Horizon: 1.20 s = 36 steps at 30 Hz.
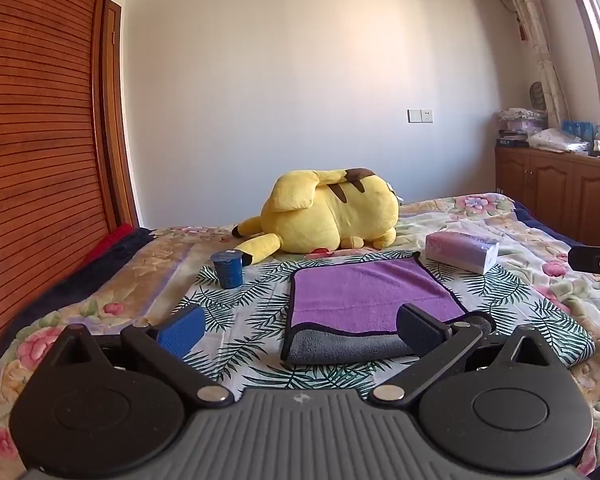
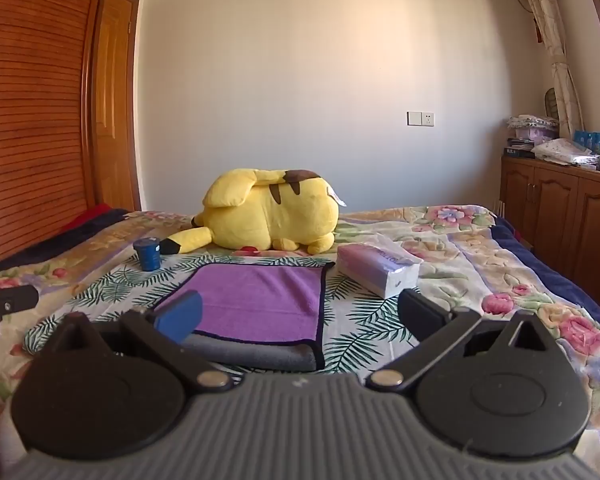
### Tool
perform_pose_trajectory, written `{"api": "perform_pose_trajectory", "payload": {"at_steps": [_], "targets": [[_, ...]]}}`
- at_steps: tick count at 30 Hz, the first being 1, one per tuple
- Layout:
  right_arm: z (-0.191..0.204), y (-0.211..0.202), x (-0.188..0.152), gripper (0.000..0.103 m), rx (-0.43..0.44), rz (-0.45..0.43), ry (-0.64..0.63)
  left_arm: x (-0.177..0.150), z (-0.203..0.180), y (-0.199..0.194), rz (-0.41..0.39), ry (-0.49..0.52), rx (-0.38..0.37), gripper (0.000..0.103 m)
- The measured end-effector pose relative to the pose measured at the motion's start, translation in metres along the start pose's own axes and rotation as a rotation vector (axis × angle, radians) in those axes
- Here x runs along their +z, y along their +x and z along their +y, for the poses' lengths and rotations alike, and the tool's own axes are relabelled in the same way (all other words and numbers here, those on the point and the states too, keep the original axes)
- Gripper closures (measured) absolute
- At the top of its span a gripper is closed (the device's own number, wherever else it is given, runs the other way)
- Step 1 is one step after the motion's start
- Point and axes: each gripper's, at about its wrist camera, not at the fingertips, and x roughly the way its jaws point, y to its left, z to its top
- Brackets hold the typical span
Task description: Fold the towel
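A purple towel (image 1: 364, 292) with a grey underside and dark trim lies folded on a leaf-print cloth on the bed. Its grey fold faces me. It also shows in the right wrist view (image 2: 260, 300). My left gripper (image 1: 300, 330) is open and empty, just in front of the towel's near edge, its right finger over the near right corner. My right gripper (image 2: 300, 314) is open and empty, in front of the towel's near right part, its left finger over the near left edge.
A yellow plush toy (image 1: 328, 216) lies behind the towel. A blue cup (image 1: 228, 268) stands at the left. A tissue pack (image 1: 462, 250) lies at the right. The leaf-print cloth (image 2: 360, 328) covers a floral bedspread. A wooden cabinet (image 2: 560, 216) stands at the right.
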Motion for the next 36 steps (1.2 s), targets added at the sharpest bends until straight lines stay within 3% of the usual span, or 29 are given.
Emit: {"api": "perform_pose_trajectory", "payload": {"at_steps": [36], "targets": [[0.0035,0.0,0.0016,0.0,0.001,0.003,-0.001,-0.0014,0.0014,0.0009,-0.009,0.005,0.011,0.016]]}}
